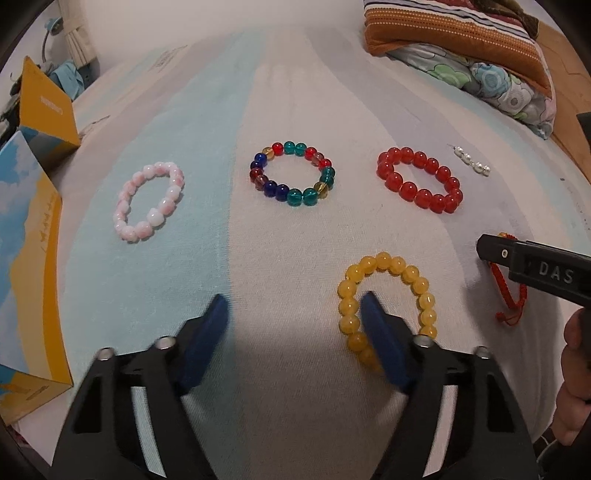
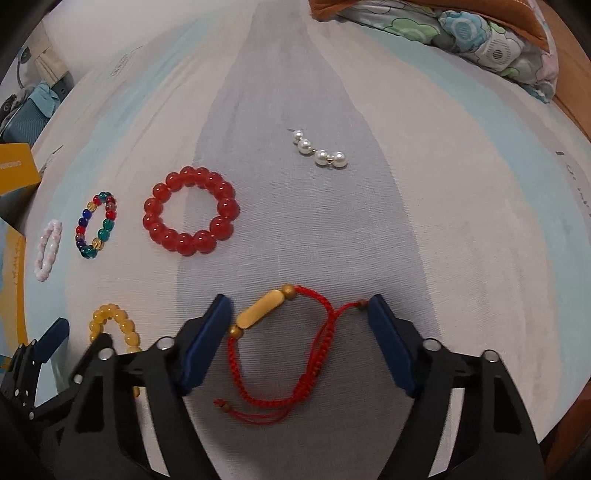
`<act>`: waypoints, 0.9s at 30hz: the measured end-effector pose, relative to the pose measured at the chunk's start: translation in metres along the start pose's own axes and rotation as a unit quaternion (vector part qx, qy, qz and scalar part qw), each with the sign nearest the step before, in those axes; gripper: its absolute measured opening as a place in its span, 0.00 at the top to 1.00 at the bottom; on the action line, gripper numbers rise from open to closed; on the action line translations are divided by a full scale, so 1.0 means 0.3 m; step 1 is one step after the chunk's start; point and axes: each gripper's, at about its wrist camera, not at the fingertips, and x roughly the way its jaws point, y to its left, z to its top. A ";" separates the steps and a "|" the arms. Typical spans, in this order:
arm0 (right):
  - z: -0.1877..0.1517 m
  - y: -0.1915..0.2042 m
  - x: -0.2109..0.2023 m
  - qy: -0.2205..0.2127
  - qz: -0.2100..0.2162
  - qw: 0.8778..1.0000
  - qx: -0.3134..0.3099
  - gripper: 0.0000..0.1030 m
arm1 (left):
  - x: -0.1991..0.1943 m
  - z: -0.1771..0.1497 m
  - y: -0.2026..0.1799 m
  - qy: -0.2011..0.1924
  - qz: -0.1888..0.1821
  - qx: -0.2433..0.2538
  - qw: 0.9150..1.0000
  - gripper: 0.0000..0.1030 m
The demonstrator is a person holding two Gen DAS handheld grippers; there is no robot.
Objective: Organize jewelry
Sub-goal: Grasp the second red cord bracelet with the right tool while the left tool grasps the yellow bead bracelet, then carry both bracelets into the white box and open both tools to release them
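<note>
You had the right gripper (image 2: 297,321) spread astride the red cord bracelet (image 2: 291,354) near the bed's (image 2: 461,240) right edge, pinching nothing, its tube bead slanting toward the left pad, while the left gripper (image 1: 295,314), also spread, had one pad inside the yellow bead bracelet (image 1: 388,291).

Wide bed sheet in pale blue, grey and white stripes (image 1: 295,92) spreads across everything here, a cotton surface, lightly creased. Off its far right corner, a folded orange-brown striped blanket (image 1: 454,33) sits on top of a floral quilt in greens and blues (image 1: 509,88). At the sheet's left edge, a yellow cardboard box (image 1: 44,110) stands open, and nearer along that same edge lies a sky-and-cloud printed carton (image 1: 26,266). Beyond the sheet's far left corner, a cream curtain (image 1: 79,44) hangs.
</note>
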 end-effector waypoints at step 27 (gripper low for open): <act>-0.045 -0.073 -0.065 -0.035 0.012 0.997 0.065 0.90 | -0.128 -0.025 0.080 -0.012 -0.019 -0.025 0.999 0.91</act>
